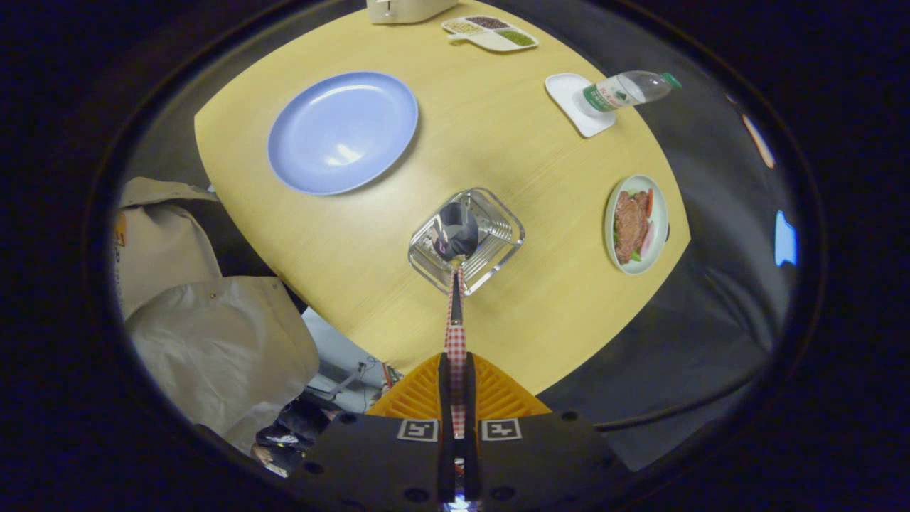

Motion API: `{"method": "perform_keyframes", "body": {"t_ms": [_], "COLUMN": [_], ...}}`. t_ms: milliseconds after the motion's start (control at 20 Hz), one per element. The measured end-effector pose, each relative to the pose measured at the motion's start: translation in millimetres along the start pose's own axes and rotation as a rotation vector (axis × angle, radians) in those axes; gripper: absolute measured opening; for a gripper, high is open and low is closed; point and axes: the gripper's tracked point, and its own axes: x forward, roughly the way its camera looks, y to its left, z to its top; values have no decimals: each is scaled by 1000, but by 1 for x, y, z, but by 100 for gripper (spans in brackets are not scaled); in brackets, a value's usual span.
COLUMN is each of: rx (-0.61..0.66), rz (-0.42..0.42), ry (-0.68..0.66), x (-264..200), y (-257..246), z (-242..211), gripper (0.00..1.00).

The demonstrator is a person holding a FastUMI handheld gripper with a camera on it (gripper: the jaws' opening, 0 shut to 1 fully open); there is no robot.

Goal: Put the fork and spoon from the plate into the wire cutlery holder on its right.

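Note:
My gripper point(456, 373) looks straight down on a yellow wooden table point(498, 142) and is shut on the red-and-white checked handle of a spoon point(456, 238). The handle runs forward from between the fingers. The spoon's shiny bowl hangs over the opening of the wire cutlery holder point(498, 238), which stands just ahead of the fingers. I cannot tell whether the bowl is inside the holder or above it. Left of the holder and farther away lies the blue plate point(341, 131) with nothing on it.
Right of the holder a green plate with meat point(635, 224) sits near the table edge. Farther off are a water bottle point(629, 89) lying over a white tray point(576, 107), a divided dish of grains point(490, 32) and a white appliance point(405, 8). Beige bags point(213, 341) lie off the table's left.

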Motion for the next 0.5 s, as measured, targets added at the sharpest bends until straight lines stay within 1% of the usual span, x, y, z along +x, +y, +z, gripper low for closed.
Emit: {"method": "perform_keyframes", "body": {"t_ms": [250,350,500], "rx": [-15,-15,-12], "rz": [8,0,-16], "ry": [30,42,59], "x": [-2,-2,4], "y": [-2,-6,-13], "z": [-3,-10,-9], "gripper": [8,8,8]}}
